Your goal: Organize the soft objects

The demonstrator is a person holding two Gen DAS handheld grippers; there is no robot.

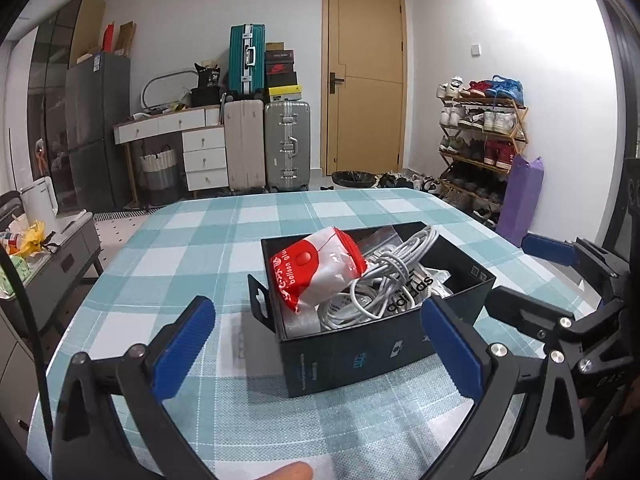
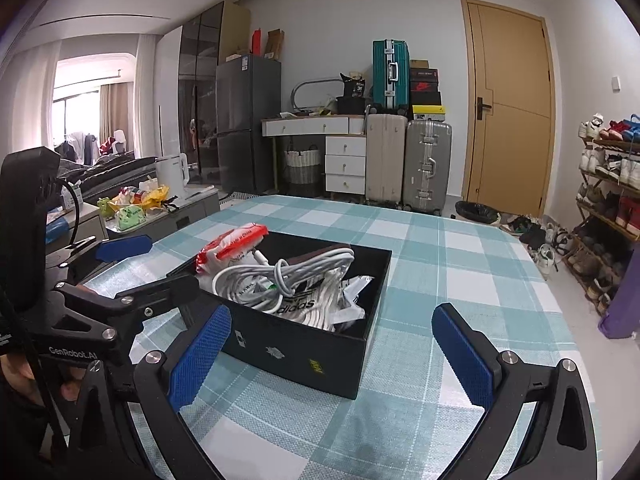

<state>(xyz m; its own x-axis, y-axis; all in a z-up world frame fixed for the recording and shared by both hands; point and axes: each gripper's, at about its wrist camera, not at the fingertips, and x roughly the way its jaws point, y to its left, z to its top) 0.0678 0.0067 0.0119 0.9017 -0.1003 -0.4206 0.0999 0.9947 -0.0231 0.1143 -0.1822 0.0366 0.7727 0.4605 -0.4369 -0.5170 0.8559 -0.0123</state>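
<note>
A black open box (image 1: 360, 354) (image 2: 304, 354) stands on the checked tablecloth. It holds a red and white packet (image 1: 316, 270) (image 2: 232, 246), a coiled white cable (image 1: 380, 288) (image 2: 280, 278) and a white adidas bag (image 1: 410, 290) (image 2: 296, 306). My left gripper (image 1: 320, 344) is open and empty, its blue pads on either side of the box's near wall. My right gripper (image 2: 332, 352) is open and empty just before the box's near corner. Each gripper shows at the edge of the other's view.
The teal and white checked table (image 1: 224, 240) (image 2: 460, 248) stretches beyond the box. Suitcases (image 1: 286, 144), a white drawer desk (image 1: 200, 148), a wooden door (image 1: 364, 80) and a shoe rack (image 1: 480, 140) stand behind. A low grey cabinet (image 1: 60, 264) stands left of the table.
</note>
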